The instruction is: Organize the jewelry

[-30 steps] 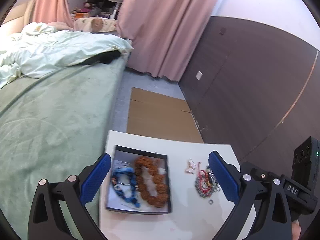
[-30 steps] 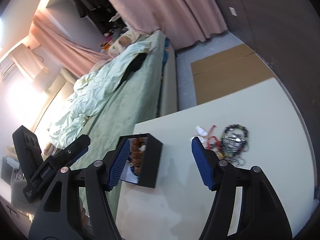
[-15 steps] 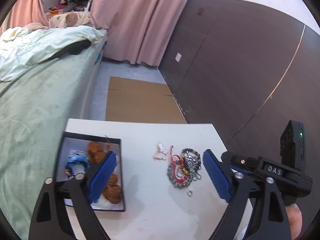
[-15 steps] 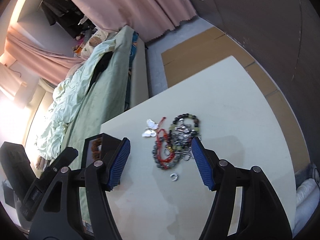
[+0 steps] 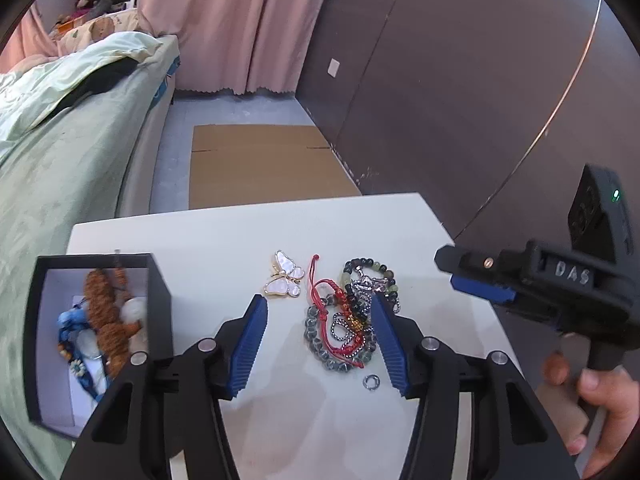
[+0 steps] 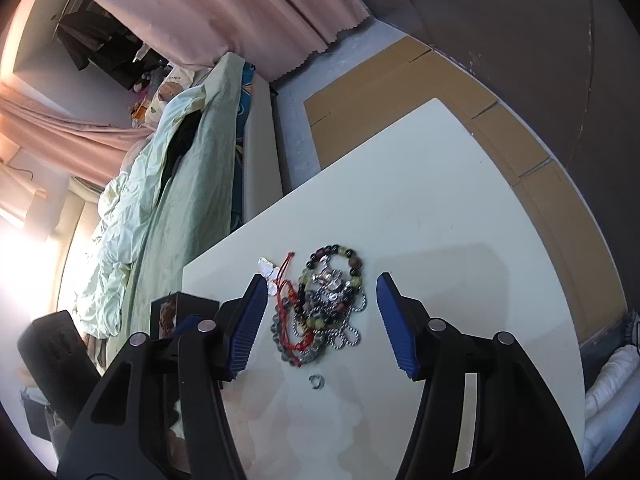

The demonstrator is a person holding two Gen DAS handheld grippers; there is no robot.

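On the white table [image 5: 248, 232] a tangle of bracelets [image 5: 348, 316] lies heaped, its long axis running near-to-far. The left gripper [image 5: 320, 344] brackets it – jaws just closing, pads seemingly not yet touching. The right gripper [image 6: 320, 328] straddles the same heap, jaws narrowing, gripping nothing. A black box [image 5: 160, 280] sits left.
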